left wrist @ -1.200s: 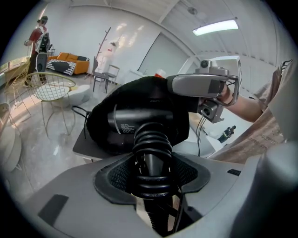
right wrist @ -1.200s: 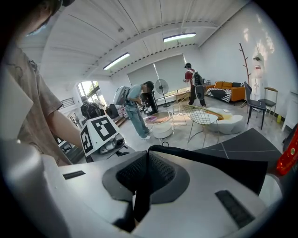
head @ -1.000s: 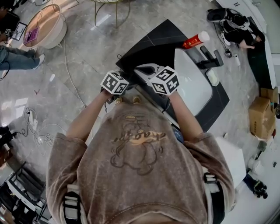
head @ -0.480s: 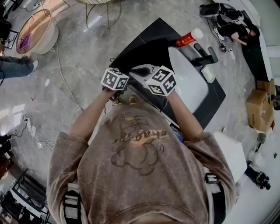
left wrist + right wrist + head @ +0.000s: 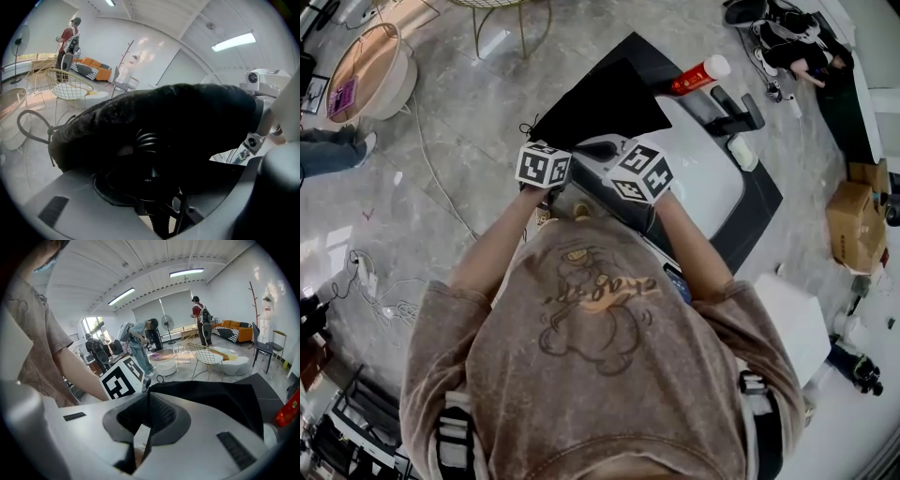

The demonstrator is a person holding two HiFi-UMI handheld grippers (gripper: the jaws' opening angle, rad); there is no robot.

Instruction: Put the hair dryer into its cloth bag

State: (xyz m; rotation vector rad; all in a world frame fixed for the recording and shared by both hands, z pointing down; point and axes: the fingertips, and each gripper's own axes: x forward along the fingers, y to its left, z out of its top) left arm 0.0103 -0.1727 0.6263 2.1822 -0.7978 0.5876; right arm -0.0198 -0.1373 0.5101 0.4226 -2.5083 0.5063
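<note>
Above the black counter (image 5: 761,214), the cloth bag (image 5: 602,101) is held up by the right claw (image 5: 140,427), pinched shut on its edge. The left claw (image 5: 150,197) grips the hair dryer (image 5: 148,140) at its cord end, and the dryer's length seems to point straight ahead into the bag.

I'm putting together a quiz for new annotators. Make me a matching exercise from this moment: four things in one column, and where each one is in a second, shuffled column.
Things
1. black cloth bag
2. red bottle with a white cap
3. brown cardboard box
4. round beige table

Places
A. on the floor, at the head view's right edge
B. pinched in the shut right gripper
C. on the floor, at the head view's top left
D. on the black counter, next to the black faucet

Pairs: 1-B, 2-D, 3-A, 4-C
</note>
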